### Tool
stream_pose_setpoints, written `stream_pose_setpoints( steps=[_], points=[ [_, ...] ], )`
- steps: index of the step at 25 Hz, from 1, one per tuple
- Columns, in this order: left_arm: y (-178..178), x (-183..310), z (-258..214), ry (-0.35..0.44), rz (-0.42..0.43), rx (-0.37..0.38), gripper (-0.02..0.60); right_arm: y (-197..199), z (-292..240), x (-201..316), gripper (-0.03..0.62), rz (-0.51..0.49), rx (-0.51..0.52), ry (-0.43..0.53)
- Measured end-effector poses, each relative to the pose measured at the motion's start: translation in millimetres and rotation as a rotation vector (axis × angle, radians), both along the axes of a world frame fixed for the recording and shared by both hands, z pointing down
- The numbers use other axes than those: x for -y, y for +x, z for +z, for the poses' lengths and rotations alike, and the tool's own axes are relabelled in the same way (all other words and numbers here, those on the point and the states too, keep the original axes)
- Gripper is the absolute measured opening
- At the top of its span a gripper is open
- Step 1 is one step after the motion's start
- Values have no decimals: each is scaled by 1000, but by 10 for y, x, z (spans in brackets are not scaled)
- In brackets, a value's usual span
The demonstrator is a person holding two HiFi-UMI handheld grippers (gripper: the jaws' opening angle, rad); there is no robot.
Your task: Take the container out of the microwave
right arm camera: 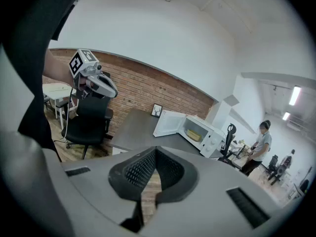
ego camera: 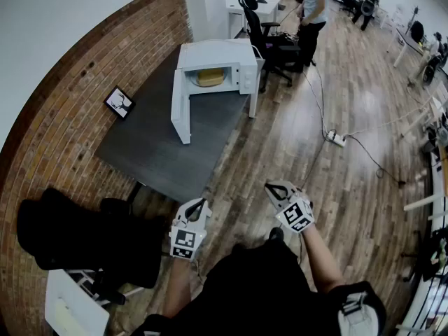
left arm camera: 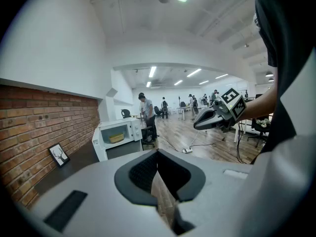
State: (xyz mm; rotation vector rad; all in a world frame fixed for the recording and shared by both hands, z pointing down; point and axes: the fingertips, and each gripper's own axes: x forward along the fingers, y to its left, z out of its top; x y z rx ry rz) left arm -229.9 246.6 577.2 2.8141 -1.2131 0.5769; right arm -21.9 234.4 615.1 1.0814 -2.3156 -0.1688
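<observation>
A white microwave (ego camera: 218, 70) stands at the far end of a dark grey table (ego camera: 157, 145), its door (ego camera: 180, 108) swung wide open to the left. Inside sits a yellow container (ego camera: 210, 78), which also shows in the left gripper view (left arm camera: 116, 138) and the right gripper view (right arm camera: 196, 133). Both grippers hover over the wood floor, short of the table's near edge and far from the microwave. My left gripper (ego camera: 202, 203) is shut and empty, jaws meeting at the tips (left arm camera: 158, 154). Level with it to the right, my right gripper (ego camera: 271, 187) is likewise shut on nothing (right arm camera: 156, 152).
A small framed picture (ego camera: 119, 102) leans on the brick wall at the table's left. A black office chair (ego camera: 77, 240) and a white seat (ego camera: 70, 306) stand at the near left. Another office chair (ego camera: 269, 37), a standing person (ego camera: 313, 9) and a power strip (ego camera: 337, 138) with cables lie beyond.
</observation>
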Motion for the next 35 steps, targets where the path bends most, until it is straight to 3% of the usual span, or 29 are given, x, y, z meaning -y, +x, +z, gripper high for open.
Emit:
stream_pose_setpoints(
  steps=[21,35],
  points=[
    [98,-309,142,-35,54,-8,3,-92,29,-346,-2,-4,-46,9],
    [276,-246,141,-38,31,6,3,-32,-16,-46,-2,-28,-41,31]
  ],
)
